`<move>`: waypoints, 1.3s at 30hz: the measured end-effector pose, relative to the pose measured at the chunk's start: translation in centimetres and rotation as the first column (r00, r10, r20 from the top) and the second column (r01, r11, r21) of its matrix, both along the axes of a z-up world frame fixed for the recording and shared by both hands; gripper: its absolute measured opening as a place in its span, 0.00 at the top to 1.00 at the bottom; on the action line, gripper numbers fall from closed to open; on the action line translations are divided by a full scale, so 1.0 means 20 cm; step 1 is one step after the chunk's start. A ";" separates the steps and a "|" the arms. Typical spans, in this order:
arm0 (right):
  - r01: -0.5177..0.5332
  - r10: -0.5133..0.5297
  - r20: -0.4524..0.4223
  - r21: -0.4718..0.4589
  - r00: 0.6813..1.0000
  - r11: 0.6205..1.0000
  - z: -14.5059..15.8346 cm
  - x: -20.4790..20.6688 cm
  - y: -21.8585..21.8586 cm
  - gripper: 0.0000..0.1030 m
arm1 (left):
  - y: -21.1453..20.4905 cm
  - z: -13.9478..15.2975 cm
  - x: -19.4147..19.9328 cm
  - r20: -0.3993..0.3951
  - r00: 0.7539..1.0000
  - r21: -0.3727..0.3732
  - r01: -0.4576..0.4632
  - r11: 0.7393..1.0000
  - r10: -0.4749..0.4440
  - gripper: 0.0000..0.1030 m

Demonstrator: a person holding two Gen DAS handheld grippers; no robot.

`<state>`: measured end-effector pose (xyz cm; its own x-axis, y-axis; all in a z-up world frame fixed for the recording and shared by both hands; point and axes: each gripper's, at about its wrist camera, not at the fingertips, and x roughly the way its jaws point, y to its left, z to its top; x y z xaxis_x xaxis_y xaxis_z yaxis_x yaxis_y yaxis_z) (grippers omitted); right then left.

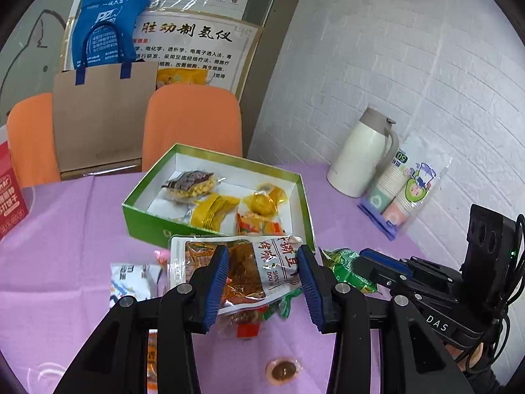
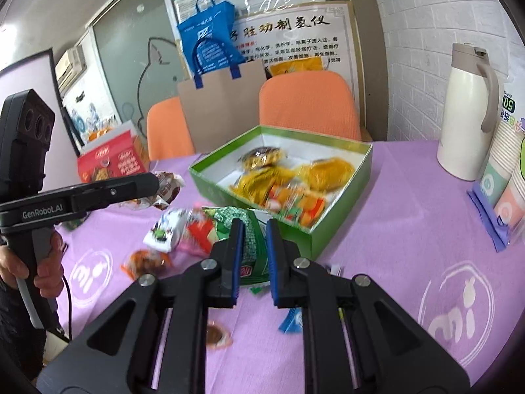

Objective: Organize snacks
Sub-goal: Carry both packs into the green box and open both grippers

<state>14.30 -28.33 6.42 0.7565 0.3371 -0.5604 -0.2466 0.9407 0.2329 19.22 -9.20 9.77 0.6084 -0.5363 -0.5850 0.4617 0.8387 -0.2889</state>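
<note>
Left wrist view: your left gripper (image 1: 262, 282) is spread around the tofu pouch (image 1: 236, 272), fingers not visibly touching it, just short of the green box (image 1: 154, 220).

Right wrist view: your right gripper (image 2: 255, 259) pinches the green packet (image 2: 249, 239), ready for boxing.

I am wearing black linkage arms with silver round screws and ribbed blue pads on my left gripper (image 1: 262, 282) and right gripper (image 2: 255, 259), their housings showing white "DAS" and "GenRobot.AI" lettering and trailing black cables.
</note>
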 end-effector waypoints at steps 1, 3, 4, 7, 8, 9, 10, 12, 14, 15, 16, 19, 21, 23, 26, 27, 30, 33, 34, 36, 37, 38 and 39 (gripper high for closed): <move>0.008 -0.008 0.004 0.005 1.000 1.000 0.01 0.04 -0.01 0.85 | -0.02 0.01 0.04 -0.001 1.000 -0.005 0.001 1.000 -0.001 0.58; 0.026 -0.026 0.011 0.006 1.000 1.000 0.03 0.10 -0.03 0.85 | -0.05 0.03 0.12 -0.009 1.000 -0.015 -0.002 1.000 0.002 0.58; 0.034 -0.034 0.012 0.010 0.999 0.999 0.02 0.14 -0.04 0.85 | -0.07 0.03 0.17 -0.017 1.000 -0.021 -0.004 1.000 0.004 0.58; 0.053 -0.053 0.006 0.018 0.999 0.998 0.00 0.24 -0.06 0.85 | -0.10 0.01 0.29 -0.044 0.999 -0.040 -0.010 0.999 0.008 0.58; 0.058 -0.058 0.004 0.021 0.998 0.998 -0.01 0.27 -0.08 0.85 | -0.12 0.00 0.32 -0.050 0.999 -0.039 -0.014 0.999 0.012 0.58; 0.063 -0.063 -0.001 0.025 0.998 0.998 -0.02 0.31 -0.09 0.85 | -0.13 -0.01 0.36 -0.055 0.998 -0.034 -0.019 0.999 0.018 0.58; 0.068 -0.068 -0.004 0.027 0.998 0.997 -0.03 0.33 -0.10 0.85 | -0.15 -0.03 0.40 -0.062 0.998 -0.027 -0.025 0.999 0.023 0.58; 0.078 -0.078 -0.014 0.027 0.997 0.997 -0.07 0.40 -0.11 0.85 | -0.17 -0.06 0.46 -0.077 0.996 -0.012 -0.035 0.999 0.034 0.58; 0.078 -0.078 -0.021 0.019 0.997 0.997 -0.11 0.45 -0.11 0.85 | -0.18 -0.10 0.52 -0.093 0.995 -0.001 -0.044 0.999 0.044 0.58; 0.076 -0.076 -0.024 0.009 0.997 0.997 -0.13 0.48 -0.10 0.84 | -0.19 -0.13 0.55 -0.100 0.994 0.004 -0.048 0.999 0.048 0.58; 0.074 -0.074 -0.028 -0.004 0.997 0.997 -0.15 0.50 -0.09 0.84 | -0.20 -0.15 0.57 -0.104 0.993 0.009 -0.050 0.999 0.050 0.57; 0.046 -0.048 -0.036 -0.065 0.998 0.997 -0.21 0.56 -0.05 0.51 | -0.21 -0.21 0.62 -0.096 0.993 0.037 -0.063 0.997 0.067 0.46; 0.074 -0.074 -0.001 -0.090 0.997 0.993 -0.22 0.54 -0.06 0.29 | -0.19 -0.24 0.63 -0.097 0.990 0.056 -0.093 0.994 0.098 0.18; 0.082 -0.079 0.037 -0.097 0.996 0.992 -0.23 0.50 -0.08 0.27 | -0.16 -0.26 0.62 -0.085 0.986 0.068 -0.136 0.988 0.142 0.10; 0.113 -0.110 0.036 -0.083 0.993 0.990 -0.22 0.49 -0.12 0.18 | -0.14 -0.28 0.62 -0.103 0.982 0.088 -0.150 0.985 0.158 0.10; 0.120 -0.117 0.033 -0.075 0.993 0.990 -0.21 0.48 -0.14 0.18 | -0.13 -0.28 0.62 -0.110 0.981 0.091 -0.152 0.984 0.162 0.10; 0.130 -0.130 0.019 -0.049 0.991 0.990 -0.19 0.45 -0.17 0.18 | -0.11 -0.28 0.58 -0.116 0.980 0.087 -0.153 0.984 0.163 0.10; 0.142 -0.141 0.021 -0.035 0.990 0.989 -0.14 0.39 -0.19 0.18 | -0.10 -0.23 0.51 -0.102 0.982 0.088 -0.150 0.985 0.159 0.10; 0.142 -0.142 0.028 -0.032 0.990 0.989 -0.12 0.37 -0.19 0.18 | -0.09 -0.21 0.49 -0.093 0.983 0.085 -0.148 0.985 0.156 0.10; 0.137 -0.136 0.042 -0.026 0.990 0.990 -0.07 0.30 -0.19 0.16 | -0.07 -0.16 0.42 -0.075 0.986 0.076 -0.146 0.986 0.152 0.10; 0.132 -0.131 0.049 -0.022 0.990 0.991 -0.05 0.28 -0.19 0.15 | -0.07 -0.14 0.39 -0.065 0.987 0.071 -0.143 0.987 0.148 0.10; 0.128 -0.127 0.056 -0.018 0.990 0.992 -0.03 0.25 -0.19 0.13 | -0.06 -0.12 0.36 -0.058 0.988 0.069 -0.140 0.988 0.144 0.10; 0.125 -0.123 0.062 -0.017 0.990 0.992 -0.01 0.21 -0.19 0.11 | -0.06 -0.09 0.32 -0.052 0.989 0.071 -0.136 0.988 0.140 0.09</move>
